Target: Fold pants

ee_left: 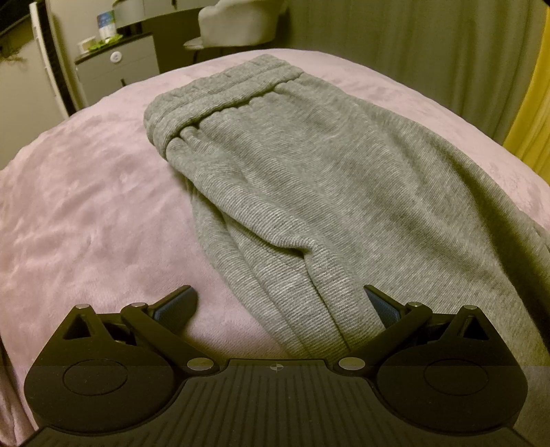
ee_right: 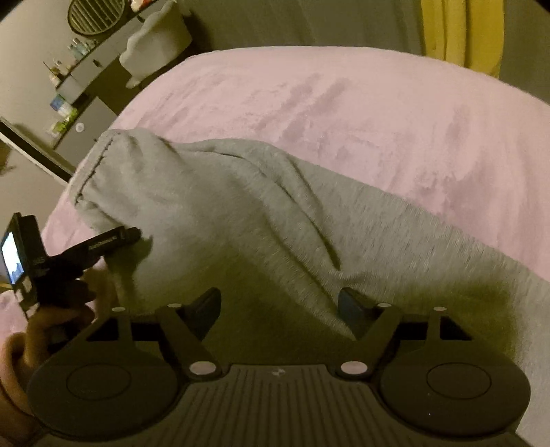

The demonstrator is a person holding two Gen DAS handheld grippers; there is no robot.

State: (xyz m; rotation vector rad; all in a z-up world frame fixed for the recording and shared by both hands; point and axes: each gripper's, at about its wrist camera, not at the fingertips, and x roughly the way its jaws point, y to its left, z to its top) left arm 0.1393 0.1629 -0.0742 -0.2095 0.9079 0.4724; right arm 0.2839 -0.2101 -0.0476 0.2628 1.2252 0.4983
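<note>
Grey sweatpants (ee_left: 309,178) lie on a pink blanket (ee_left: 86,206), legs laid together, the elastic waistband (ee_left: 220,93) at the far end. My left gripper (ee_left: 280,302) is open, its jaws wide apart just above the leg fabric near the left edge of the pants. In the right wrist view the pants (ee_right: 240,213) run from the waistband at far left toward the lower right. My right gripper (ee_right: 280,309) is open over the leg fabric, holding nothing. The left gripper (ee_right: 113,240) shows at the left of that view, beside the pants' edge.
The blanket (ee_right: 343,103) covers a bed whose edge curves round the far side. Beyond it stand a grey cabinet (ee_left: 113,68) with bottles, a pale chair (ee_left: 237,24), a grey curtain and a yellow curtain (ee_right: 460,31). The person's hand (ee_right: 51,330) holds the left gripper.
</note>
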